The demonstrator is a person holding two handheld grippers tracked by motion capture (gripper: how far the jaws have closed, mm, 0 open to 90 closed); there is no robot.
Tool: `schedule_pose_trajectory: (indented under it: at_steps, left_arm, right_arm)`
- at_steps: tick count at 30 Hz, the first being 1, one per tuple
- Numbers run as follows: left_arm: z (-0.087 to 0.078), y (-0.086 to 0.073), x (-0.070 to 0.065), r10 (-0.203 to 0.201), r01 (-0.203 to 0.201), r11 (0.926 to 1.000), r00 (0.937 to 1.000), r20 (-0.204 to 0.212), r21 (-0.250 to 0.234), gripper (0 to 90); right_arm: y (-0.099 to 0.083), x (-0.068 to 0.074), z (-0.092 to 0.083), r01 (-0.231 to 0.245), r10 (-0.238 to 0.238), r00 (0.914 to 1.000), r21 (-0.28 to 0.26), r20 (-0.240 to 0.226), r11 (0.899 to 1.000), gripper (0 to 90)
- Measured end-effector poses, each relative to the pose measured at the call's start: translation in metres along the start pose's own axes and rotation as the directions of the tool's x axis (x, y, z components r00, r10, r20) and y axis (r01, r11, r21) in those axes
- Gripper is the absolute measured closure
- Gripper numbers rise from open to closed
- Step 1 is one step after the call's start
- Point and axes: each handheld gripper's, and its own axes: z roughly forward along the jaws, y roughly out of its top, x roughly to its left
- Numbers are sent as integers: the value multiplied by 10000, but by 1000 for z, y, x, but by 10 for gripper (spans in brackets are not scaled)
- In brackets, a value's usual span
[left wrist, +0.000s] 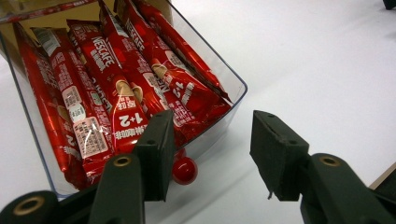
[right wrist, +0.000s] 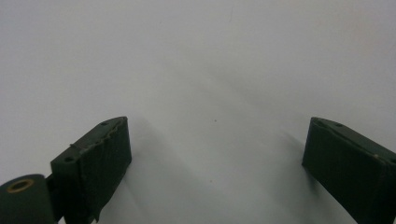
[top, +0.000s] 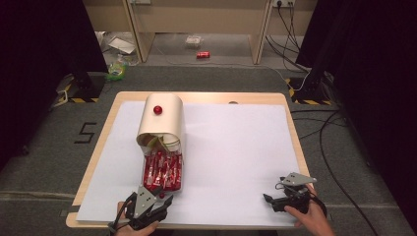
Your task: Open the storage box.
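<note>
drawer: clear plastic drawer (top: 163,172), lower left of centre in the high view, stands pulled most of the way out of its cream housing (top: 161,118), which has a red ball on top (top: 157,109).
contents: red coffee sachets (left wrist: 116,88) lie packed lengthwise inside, still in the drawer, none lifted.
knob: small red knob (left wrist: 184,170) on the drawer front, lower centre of the left gripper view, just beside the left-hand jaw.
L gripper: left gripper (left wrist: 210,149) sits at the drawer front w/ jaws about half apart, nothing pinched; knob is beside 1 jaw, not between the 2.
R gripper: right gripper (right wrist: 217,154) has jaws wide apart over bare white sheet (right wrist: 210,70), holding nothing; lower right in the high view (top: 278,199), well apart from the drawer.
progress: looks like the opening is done; taking sachets out, or pushing the drawer shut, is what's left, prob.
edges: drawer front is near the bottom edge of the sheet and table (top: 98,147); little room to pull further.
open room: wide bare sheet centre and right in the high view, free for setting things down.
</note>
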Motion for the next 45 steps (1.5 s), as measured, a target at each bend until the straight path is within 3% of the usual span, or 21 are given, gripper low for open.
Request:
schedule_pose_trajectory:
  at_steps: [15,22,26,33,36,45]
  left_arm:
    - [0,1,0,-140,140,9999,9999,26,-46,490]
    - [-1,8,3,-231,214,9988,9990,-378,-429,448]
    - [-1,16,9,-403,360,9979,9960,-799,-543,433]
    - [1,19,14,-659,576,9957,9908,-1182,-722,413]
    - [4,21,20,-859,746,9938,9858,-1439,-822,406]
    - [13,25,28,-1146,1011,9909,9801,-1619,-892,394]
  right_arm:
    - [0,0,0,-3,3,10000,0,-2,10000,83]
    - [0,0,0,-2,2,10000,0,-2,10000,82]
    - [0,0,0,1,-1,10000,-2,-8,10000,83]
    - [0,0,0,-2,2,10000,-3,-9,10000,82]
    - [0,0,0,-11,11,10000,-2,-13,10000,82]
    - [0,0,0,-6,6,10000,-7,-16,10000,82]
